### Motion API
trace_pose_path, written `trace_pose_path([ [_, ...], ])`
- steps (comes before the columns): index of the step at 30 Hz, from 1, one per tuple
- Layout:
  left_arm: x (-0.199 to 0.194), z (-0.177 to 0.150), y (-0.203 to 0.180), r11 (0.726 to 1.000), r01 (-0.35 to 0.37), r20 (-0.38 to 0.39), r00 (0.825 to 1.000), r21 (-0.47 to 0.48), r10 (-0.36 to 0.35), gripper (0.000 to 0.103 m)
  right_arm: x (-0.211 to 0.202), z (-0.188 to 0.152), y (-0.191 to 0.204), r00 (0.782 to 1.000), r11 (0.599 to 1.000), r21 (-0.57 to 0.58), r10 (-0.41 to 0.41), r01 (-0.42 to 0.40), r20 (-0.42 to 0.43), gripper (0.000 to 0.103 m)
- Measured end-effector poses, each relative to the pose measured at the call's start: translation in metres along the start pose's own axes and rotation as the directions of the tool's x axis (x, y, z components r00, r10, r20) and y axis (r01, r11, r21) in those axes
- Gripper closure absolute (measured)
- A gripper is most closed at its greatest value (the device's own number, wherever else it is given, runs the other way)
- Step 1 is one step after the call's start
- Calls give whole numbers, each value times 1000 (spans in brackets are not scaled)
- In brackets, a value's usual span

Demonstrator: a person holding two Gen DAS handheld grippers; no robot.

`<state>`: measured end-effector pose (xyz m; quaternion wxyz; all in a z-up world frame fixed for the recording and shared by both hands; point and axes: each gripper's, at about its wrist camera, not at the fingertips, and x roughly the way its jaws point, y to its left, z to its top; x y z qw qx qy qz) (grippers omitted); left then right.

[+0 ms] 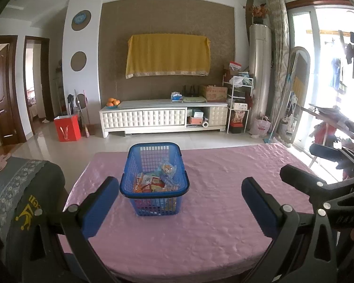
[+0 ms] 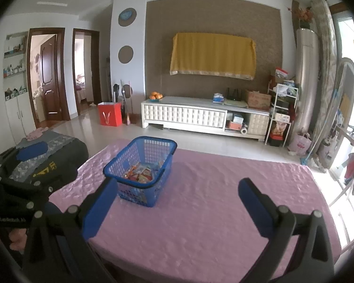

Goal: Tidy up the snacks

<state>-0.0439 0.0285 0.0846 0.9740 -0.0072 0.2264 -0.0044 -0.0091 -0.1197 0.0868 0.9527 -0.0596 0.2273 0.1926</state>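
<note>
A blue plastic basket [image 1: 139,152] stands on the pink tablecloth [image 1: 219,188], holding several colourful snack packets [image 1: 153,180]. My left gripper [image 1: 180,188] is open and empty, its blue pads on either side of the basket's near end, a little short of it. In the right wrist view the basket [image 2: 164,145] sits left of centre with the snack packets [image 2: 139,173] inside. My right gripper [image 2: 178,191] is open and empty, to the right of the basket and behind it. The right gripper's body also shows at the right of the left wrist view [image 1: 318,188].
A chair draped with dark clothing [image 1: 28,195] stands at the table's left edge. Beyond the table lie tiled floor, a white TV cabinet [image 1: 162,118], a red bag [image 1: 67,127] and a cluttered shelf [image 1: 238,99]. A drying rack [image 1: 337,122] stands at the right.
</note>
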Motion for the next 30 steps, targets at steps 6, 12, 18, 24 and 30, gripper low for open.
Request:
trace_pose_path([
  [6,0,-1,-1,1000,5,-9,1000,5,-5,0,-2,0,1,1000,1000,0,-2,2,0,0],
  [12,-2,-1,-1,1000,6,-14,1000,6,-6,0,-3,-3,1,1000,1000,6,0,0,-10,0],
  [18,-3,-1,-2,1000,2,-17,1000,5,-2,0,-3,-2,1,1000,1000,8,2,-2,-11,0],
  [24,-5,0,-2,1000,8,-22,1000,7,-8,0,-2,-3,1,1000,1000,13,4,-4,-11,0],
  [30,-5,1,-4,1000,14,-26,1000,9,-14,0,-3,-2,1,1000,1000,14,5,-5,-12,0],
])
